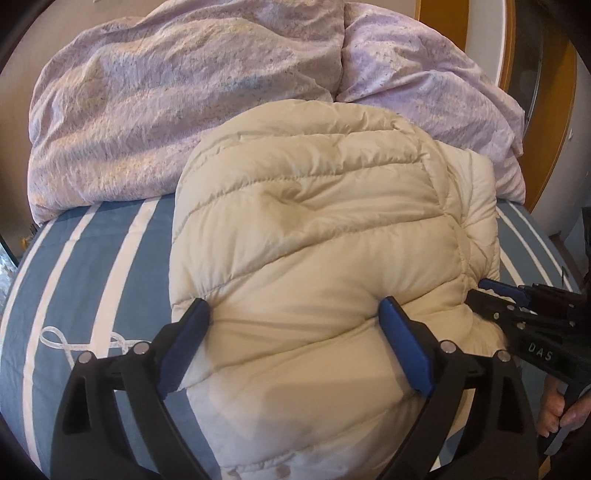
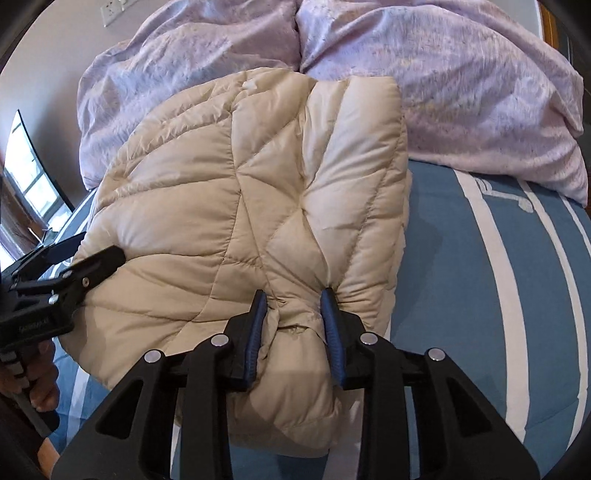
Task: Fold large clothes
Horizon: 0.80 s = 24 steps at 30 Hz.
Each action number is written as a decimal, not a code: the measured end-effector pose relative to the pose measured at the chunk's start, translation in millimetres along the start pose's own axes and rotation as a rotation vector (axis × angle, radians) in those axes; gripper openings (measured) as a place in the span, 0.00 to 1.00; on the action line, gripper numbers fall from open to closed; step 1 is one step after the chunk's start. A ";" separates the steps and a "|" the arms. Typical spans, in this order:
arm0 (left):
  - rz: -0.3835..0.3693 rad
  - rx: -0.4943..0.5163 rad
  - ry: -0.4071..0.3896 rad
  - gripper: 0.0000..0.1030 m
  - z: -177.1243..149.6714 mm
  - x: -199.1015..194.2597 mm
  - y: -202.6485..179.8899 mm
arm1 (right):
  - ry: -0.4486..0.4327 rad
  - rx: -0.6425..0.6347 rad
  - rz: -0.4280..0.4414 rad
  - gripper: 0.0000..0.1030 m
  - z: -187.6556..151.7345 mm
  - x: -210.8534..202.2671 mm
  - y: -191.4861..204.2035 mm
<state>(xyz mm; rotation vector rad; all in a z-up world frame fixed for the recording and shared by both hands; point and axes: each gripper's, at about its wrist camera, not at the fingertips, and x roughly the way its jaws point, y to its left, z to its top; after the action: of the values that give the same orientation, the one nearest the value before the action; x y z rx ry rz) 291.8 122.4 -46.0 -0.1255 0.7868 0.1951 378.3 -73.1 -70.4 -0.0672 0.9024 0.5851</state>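
Cream quilted jacket (image 1: 325, 236) is laid folded on the bed (image 1: 92, 266), over the blue sheet with white stripes; its long axis runs away from the cameras toward the crumpled lilac duvet (image 1: 166, 103), which its far end touches. The near end is bunched under both grippers.

Left gripper (image 1: 293, 314) is spread wide, the fingers (image 1: 404, 347) set astride a broad bulge of the near edge; padding is dented beside both pads, but whether it is squeezed or only straddled cannot be told. Right gripper (image 2: 293, 312) is narrowed, the fingers (image 2: 334, 332) pressed on a puckered knot of fabric at the near edge, where creases converge.

Left wrist view only: horizontal quilting across the jacket's main panel, a white loop pattern on the sheet at left, a wooden frame (image 1: 532, 110) at upper right, the right gripper (image 1: 487, 291) seen from the side at the jacket's right edge with a hand (image 1: 561, 417) on its grip.

Right wrist view only: diagonal quilting seams and the folded-over panel on the jacket's right side, a wall socket (image 2: 114, 11) at top left, a window (image 2: 33, 181) at left, the left gripper (image 2: 88, 251) reaching the jacket's left edge, fingers of a hand (image 2: 40, 384) around its handle
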 end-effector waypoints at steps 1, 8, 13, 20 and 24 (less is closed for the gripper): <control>0.005 0.006 -0.003 0.90 -1.4 -3.2 -1.0 | -0.017 0.012 0.011 0.32 -1.2 -5.7 -1.8; 0.024 -0.006 -0.043 0.98 -19.6 -39.6 0.9 | -0.111 0.076 0.023 0.84 -15.3 -52.1 -4.6; 0.028 -0.025 -0.055 0.98 -41.5 -65.2 0.7 | -0.160 0.098 -0.020 0.99 -32.5 -78.3 -1.3; 0.049 -0.037 -0.045 0.98 -77.8 -95.7 -3.4 | -0.153 0.122 -0.039 0.99 -63.3 -98.3 8.7; 0.060 -0.050 -0.044 0.98 -93.9 -108.1 -2.5 | -0.148 0.115 -0.048 0.99 -79.2 -107.6 21.0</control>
<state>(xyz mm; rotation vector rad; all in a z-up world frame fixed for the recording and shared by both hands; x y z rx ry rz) 153.0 88.9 -34.5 -0.1444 0.7430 0.2734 259.5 -127.2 -35.1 0.0577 0.7865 0.4863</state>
